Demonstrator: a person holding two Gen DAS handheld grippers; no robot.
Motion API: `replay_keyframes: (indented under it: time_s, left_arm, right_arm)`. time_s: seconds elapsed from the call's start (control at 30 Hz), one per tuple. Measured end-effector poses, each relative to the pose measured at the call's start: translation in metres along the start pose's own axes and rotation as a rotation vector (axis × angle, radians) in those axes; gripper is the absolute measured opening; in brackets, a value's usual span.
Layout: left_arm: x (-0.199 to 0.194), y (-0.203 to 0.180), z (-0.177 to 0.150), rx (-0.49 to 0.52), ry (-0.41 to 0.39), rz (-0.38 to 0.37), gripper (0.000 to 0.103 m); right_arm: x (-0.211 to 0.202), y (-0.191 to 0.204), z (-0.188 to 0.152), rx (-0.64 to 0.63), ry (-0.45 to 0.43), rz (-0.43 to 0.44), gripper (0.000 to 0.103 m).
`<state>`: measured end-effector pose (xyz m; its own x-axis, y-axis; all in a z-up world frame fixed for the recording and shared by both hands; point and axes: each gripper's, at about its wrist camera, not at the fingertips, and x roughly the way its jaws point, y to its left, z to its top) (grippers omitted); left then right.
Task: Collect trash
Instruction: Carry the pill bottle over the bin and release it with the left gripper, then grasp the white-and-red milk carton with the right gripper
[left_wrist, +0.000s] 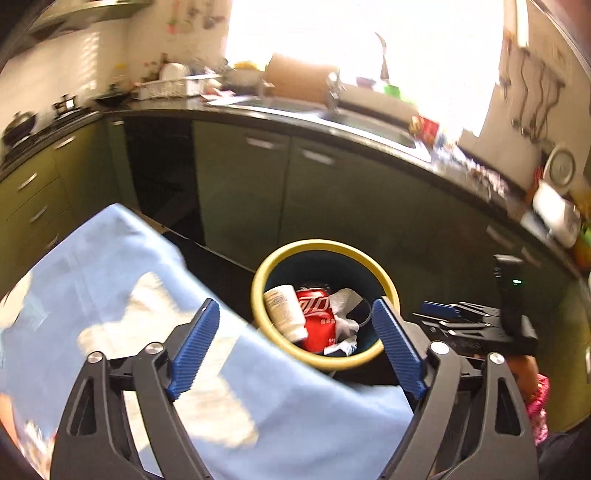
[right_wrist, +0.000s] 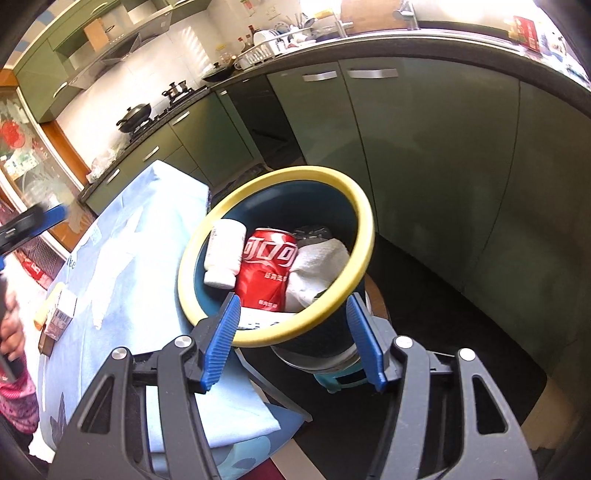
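A dark blue bin with a yellow rim (right_wrist: 364, 221) hangs tilted beside the table, its mouth turned toward the camera. My right gripper (right_wrist: 293, 301) is shut on it, one blue pad on each side just under the rim. Inside lie a white bottle (right_wrist: 225, 254), a red soda can (right_wrist: 269, 269) and crumpled white paper (right_wrist: 317, 269). The left wrist view shows the same bin (left_wrist: 325, 244), bottle (left_wrist: 284, 310) and can (left_wrist: 319, 321). My left gripper (left_wrist: 295, 304) stands open over the table's edge, just short of the bin, with nothing between its pads.
The table has a light blue cloth (right_wrist: 140, 240); a small box (right_wrist: 61, 317) lies near its left side beside a person's hand (right_wrist: 11, 332). Green cabinets (right_wrist: 424, 166) and a dark counter with a sink (left_wrist: 332, 114) curve behind. A teal stool (right_wrist: 340, 382) sits under the bin.
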<state>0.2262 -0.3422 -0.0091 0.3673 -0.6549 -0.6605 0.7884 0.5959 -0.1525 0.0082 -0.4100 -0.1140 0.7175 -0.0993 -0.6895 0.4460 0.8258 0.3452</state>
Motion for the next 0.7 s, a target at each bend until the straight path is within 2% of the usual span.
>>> replay_keyframes:
  time_s: [0.17, 0.37, 0.53, 0.7]
  left_arm:
    - [-0.077, 0.036, -0.049, -0.062, -0.069, 0.109, 0.092]
    - [-0.151, 0.086, -0.128, -0.193, -0.059, 0.281, 0.093]
    - [-0.202, 0.122, -0.185, -0.320, -0.083, 0.351, 0.093]
    - [-0.234, 0.139, -0.215, -0.364, -0.125, 0.391, 0.094]
  right_arm:
    - [0.003, 0.032, 0.007, -0.099, 0.023, 0.024, 0.057]
    - [0.020, 0.110, 0.017, -0.300, 0.081, 0.103, 0.058]
    - [0.042, 0.203, 0.014, -0.539, 0.166, 0.247, 0.058]
    - [0.057, 0.293, 0.001, -0.827, 0.228, 0.408, 0.058]
